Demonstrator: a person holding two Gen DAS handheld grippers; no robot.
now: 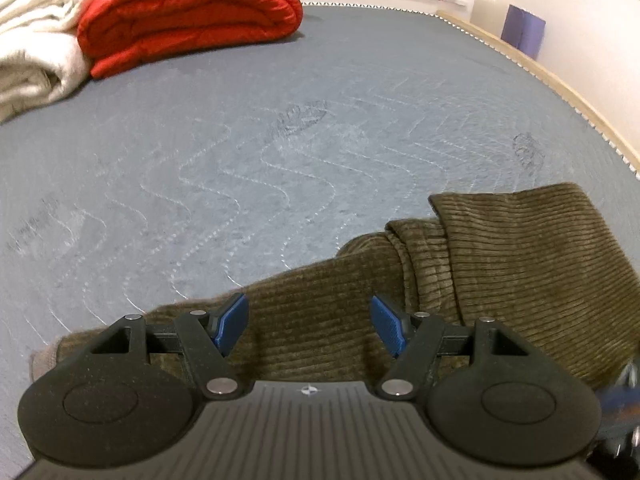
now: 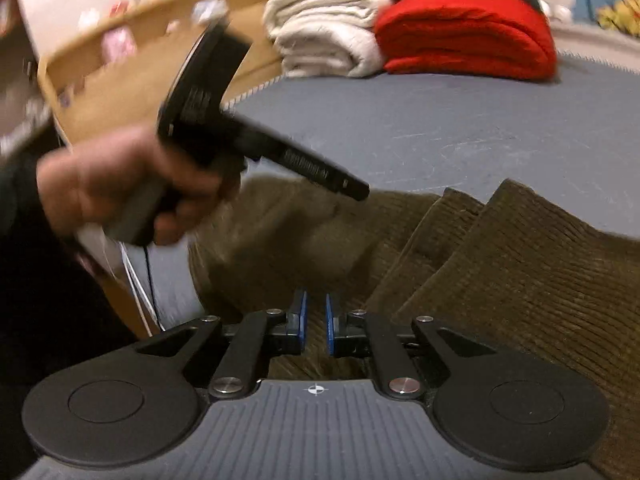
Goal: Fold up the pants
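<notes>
Writing: none readable in either view.
Pants: olive corduroy, bunched on the grey bed, lower right in both views.
Left claw: spread, over the pants, pinching nothing.
Right claw: nearly pressed together, empty, above the pants.
Right view only: hand gripping the left tool.

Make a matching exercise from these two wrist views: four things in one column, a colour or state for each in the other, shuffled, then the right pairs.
Things
1. pants
2. folded quilt
3. left gripper
4. bed cover

Colour or state
A. grey, with wavy stitching
B. olive-brown corduroy, partly folded
C. jaws open, nothing between the pads
D. red, at the far end of the bed

Pairs: 1-B, 2-D, 3-C, 4-A
</notes>
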